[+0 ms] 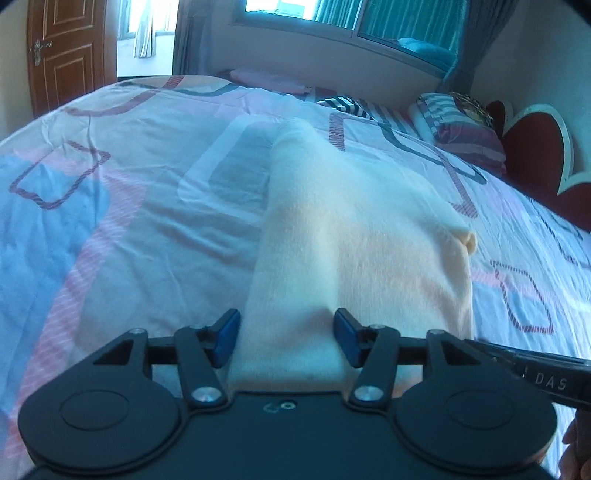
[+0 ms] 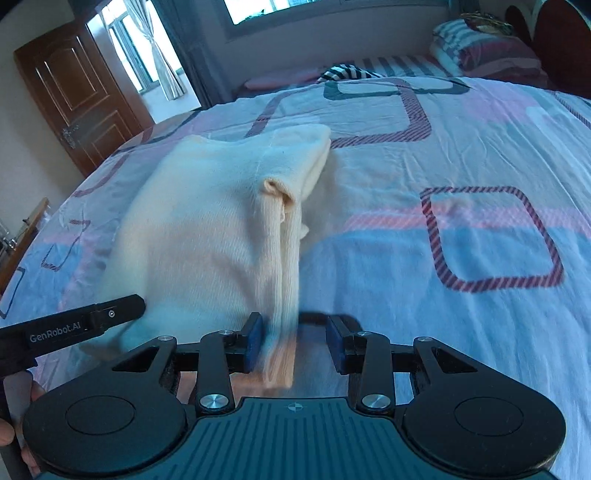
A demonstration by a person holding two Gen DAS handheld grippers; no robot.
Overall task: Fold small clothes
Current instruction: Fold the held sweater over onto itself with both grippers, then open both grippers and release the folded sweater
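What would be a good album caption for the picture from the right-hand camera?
Right gripper poised open around the near edge of a cream garment lying on a patterned bedspread.

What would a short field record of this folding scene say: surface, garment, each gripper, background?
surface: bed with patterned sheet
garment: cream top, partly folded, cuff showing
left gripper: open, cloth between the fingers, pads not pressing
right gripper: open, folded edge between the fingers, against the left pad only
background: door, window, pillows
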